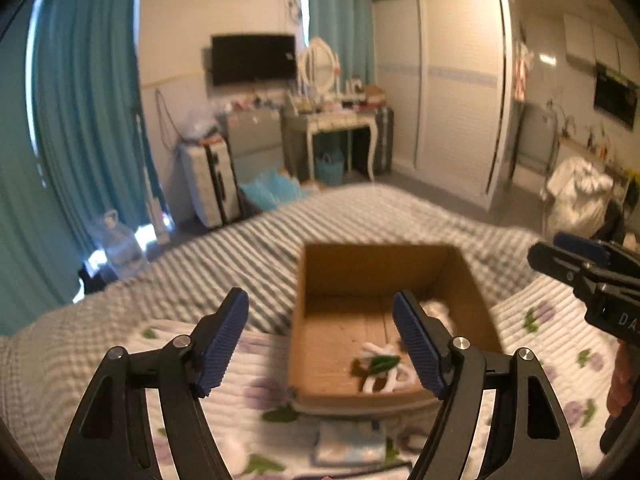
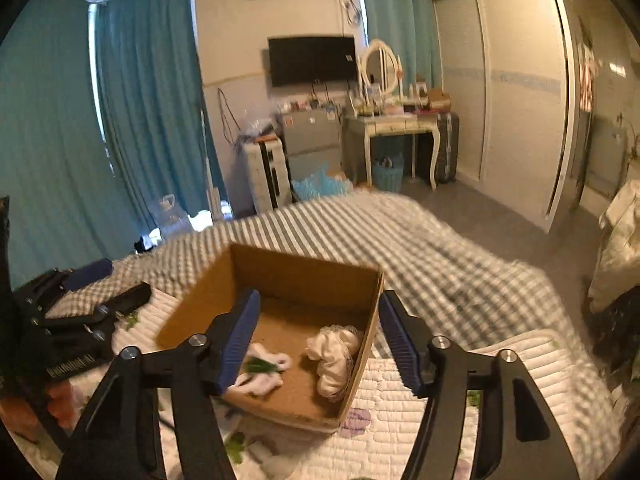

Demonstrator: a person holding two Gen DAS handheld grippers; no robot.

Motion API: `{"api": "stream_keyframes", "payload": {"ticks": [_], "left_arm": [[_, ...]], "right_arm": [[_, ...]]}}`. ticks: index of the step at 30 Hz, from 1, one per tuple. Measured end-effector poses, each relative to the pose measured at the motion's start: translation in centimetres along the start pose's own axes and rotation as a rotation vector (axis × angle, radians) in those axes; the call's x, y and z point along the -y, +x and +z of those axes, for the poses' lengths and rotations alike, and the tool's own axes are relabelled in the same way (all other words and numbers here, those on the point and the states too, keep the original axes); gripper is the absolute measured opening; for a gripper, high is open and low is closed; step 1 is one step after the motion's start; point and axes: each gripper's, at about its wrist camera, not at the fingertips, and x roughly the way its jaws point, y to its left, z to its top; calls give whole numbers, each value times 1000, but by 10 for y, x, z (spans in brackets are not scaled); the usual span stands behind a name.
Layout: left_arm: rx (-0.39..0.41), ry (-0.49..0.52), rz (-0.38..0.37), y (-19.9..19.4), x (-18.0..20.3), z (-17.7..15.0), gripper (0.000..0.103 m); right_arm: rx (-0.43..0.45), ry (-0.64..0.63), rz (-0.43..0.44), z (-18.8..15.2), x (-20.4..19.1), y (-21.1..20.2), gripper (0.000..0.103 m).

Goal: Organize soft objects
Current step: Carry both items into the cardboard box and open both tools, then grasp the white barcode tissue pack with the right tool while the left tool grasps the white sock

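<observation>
**Both grippers empty over the box — go find the next soft item**

Left gripper (image 1: 320,344): fingers spread wide, nothing btwn the blue pads. Right gripper (image 2: 318,340): same, jaws apart, nothing held. Both hang above the bed w/ the cardboard box (image 2: 362,360) just ahead and below the tips.

Where the soft stuff is: inside the box. White-and-green cloth (image 2: 262,372) lies on the box floor under the right gripper's left finger; a cream bundle (image 2: 334,354) sits against the box wall, btwn the right gripper's fingers in that view. From the left wrist, the white-green piece (image 1: 380,364) shows just inside its right finger.

Judgement: two items look stowed already, so the step in hand is prob. reaching for another piece. A pale blue folded thing (image 1: 350,442) lies on the floral quilt (image 1: 248,364), below and btwn the left gripper's fingers, nearer than the box. Blurred, can't tell what it is.

To do it well:
- Use the left gripper; it's closest.
- Tip down, keep jaws wide, pinch a fold, not the quilt under it.
- Lift clear of the box rim before moving fwd.
- Keep the right gripper off to the side; the two are near each other.
</observation>
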Motion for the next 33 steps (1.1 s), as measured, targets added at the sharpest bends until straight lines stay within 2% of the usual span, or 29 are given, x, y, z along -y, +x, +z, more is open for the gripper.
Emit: {"api": "stream_keyframes", "payload": {"ticks": [3,4,5,6,8,12,15,19,21,26,30,33], "left_arm": [[76,-4,19,-59,-15,6,76],[100,1,35,-74,-16,5,78],[127,13,61,-95,-20,3,87],[143,20,83,-107,-24,2,89],[168,43,124,-129,-30,-5,90],[128,58,119,-148,-48,-29,90],[95,79,184,-141,-53,-52,90],[6,42,138,-113,-64,-87,90],[-27,18,142,-97,-69,-101,90],[-117,-7,144,-55,-73,-137,90],[-176,24,170,-29,-75,-159,89],[-233,10,148,-16,-80,-171,89]], "right_arm": [[35,-48,-1,9,-20,-47,73],[43,-63,3,10,-27,-61,78],[50,-83,5,10,-35,-75,84],[53,-104,1,10,-42,-86,88],[55,-148,-1,3,-62,-105,103],[28,-191,35,-23,-95,-121,103],[-16,-219,28,-52,-119,-112,103],[-96,-229,73,-95,-139,-80,103],[-156,-222,89,-116,-146,-56,103],[-283,-202,74,-166,-148,6,103],[-361,-159,80,-186,-142,41,103],[-391,-125,109,-196,-140,57,103]]}}
